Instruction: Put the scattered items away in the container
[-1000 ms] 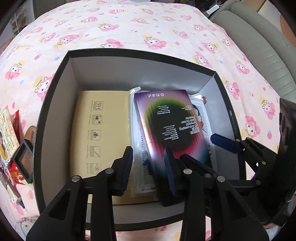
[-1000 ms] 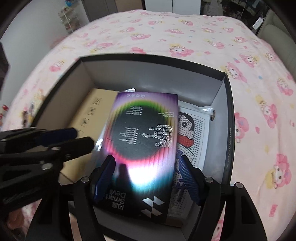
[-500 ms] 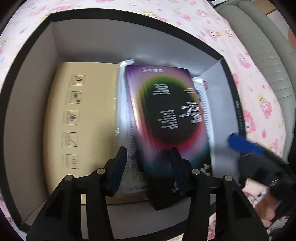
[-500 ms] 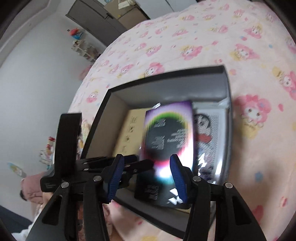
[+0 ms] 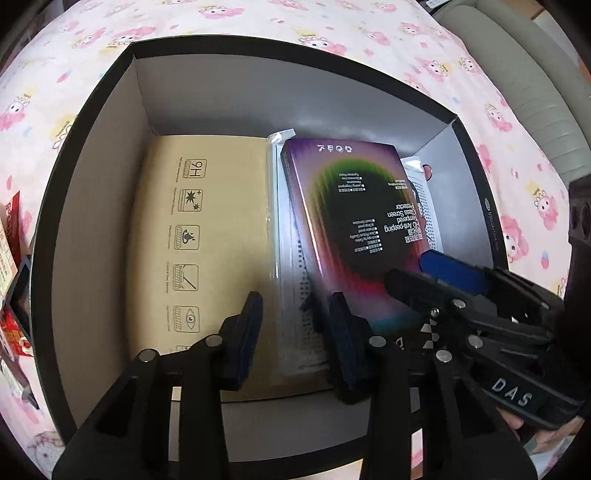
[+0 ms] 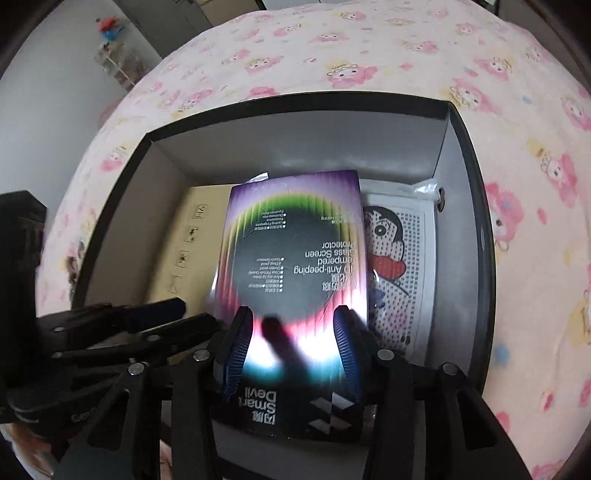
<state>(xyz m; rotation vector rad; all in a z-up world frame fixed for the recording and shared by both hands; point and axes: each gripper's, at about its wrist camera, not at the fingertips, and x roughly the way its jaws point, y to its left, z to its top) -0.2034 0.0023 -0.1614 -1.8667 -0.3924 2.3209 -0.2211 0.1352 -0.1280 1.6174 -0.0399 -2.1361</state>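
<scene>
A black box with grey walls [image 5: 236, 99] [image 6: 295, 147] sits on the bed. Inside lie a tan screen-protector pack [image 5: 207, 236] [image 6: 184, 251], a white cartoon bead board [image 6: 402, 273] [image 5: 424, 206] and, on top, a rainbow screen-protector box [image 5: 354, 229] [image 6: 295, 254]. My left gripper [image 5: 293, 332] is open and empty above the box floor, between the tan pack and the rainbow box. My right gripper [image 6: 291, 343] is open, its jaws standing either side of the rainbow box's near end; it also shows in the left wrist view [image 5: 436, 277].
The pink cartoon bedsheet [image 5: 332, 29] [image 6: 369, 55] surrounds the box. Red snack packets and a small dark item [image 5: 11, 266] lie left of the box. A grey-green headboard [image 5: 524, 74] is at the far right. A white wall and shelf [image 6: 122, 62] are behind.
The rainbow box has settled flat in the black box. My right gripper swung away and came back over its near end. My left gripper dipped closer into the box and eased back.
</scene>
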